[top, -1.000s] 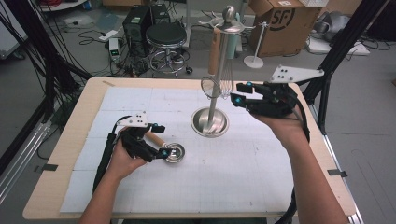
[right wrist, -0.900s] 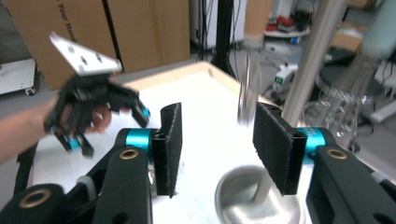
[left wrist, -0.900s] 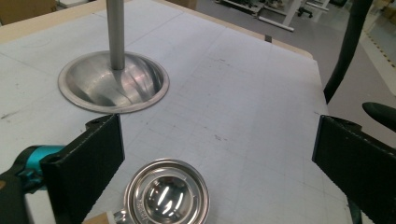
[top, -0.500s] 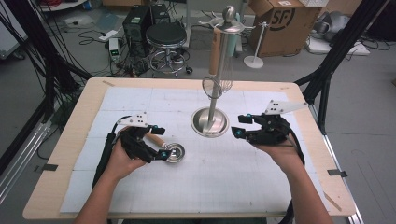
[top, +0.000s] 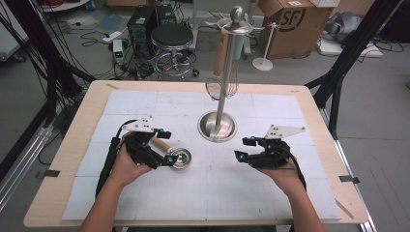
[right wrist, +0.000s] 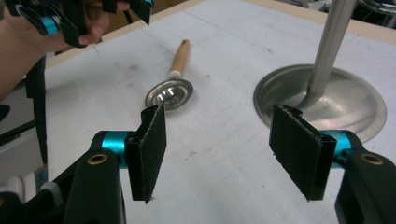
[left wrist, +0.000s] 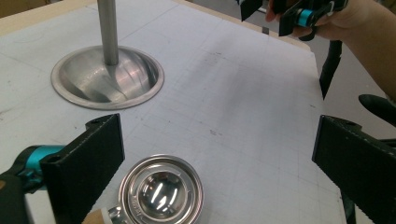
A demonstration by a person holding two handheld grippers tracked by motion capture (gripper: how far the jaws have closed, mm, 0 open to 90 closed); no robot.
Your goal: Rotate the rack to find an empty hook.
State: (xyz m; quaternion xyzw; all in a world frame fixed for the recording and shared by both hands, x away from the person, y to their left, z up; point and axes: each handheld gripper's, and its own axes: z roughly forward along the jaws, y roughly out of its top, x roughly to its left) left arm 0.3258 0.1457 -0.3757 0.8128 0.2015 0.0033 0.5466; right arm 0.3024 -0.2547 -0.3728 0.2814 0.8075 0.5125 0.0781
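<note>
A small metal ladle (top: 180,158) with a wooden handle lies on the white mat, left of the stand. My left gripper (top: 167,146) hovers open over its handle end; in the left gripper view the ladle bowl (left wrist: 161,190) sits between the wide-apart jaws, close to the left one. A metal stand rises from a round base (top: 217,126), and a wire whisk (top: 221,87) hangs from its top. My right gripper (top: 241,149) is open and empty, low over the mat to the right of the base. The right gripper view looks past its jaws to the ladle (right wrist: 169,93) and base (right wrist: 322,100).
The wooden table (top: 92,111) carries a white gridded mat. Beyond its far edge stand a stool (top: 171,38), a cardboard box (top: 290,19) and cables on the floor. Black frame legs (top: 338,67) rise at the table's right.
My right gripper has come down from beside the stand's pole toward the near side, ending low over the mat right of the base. The left gripper and ladle stay put.
</note>
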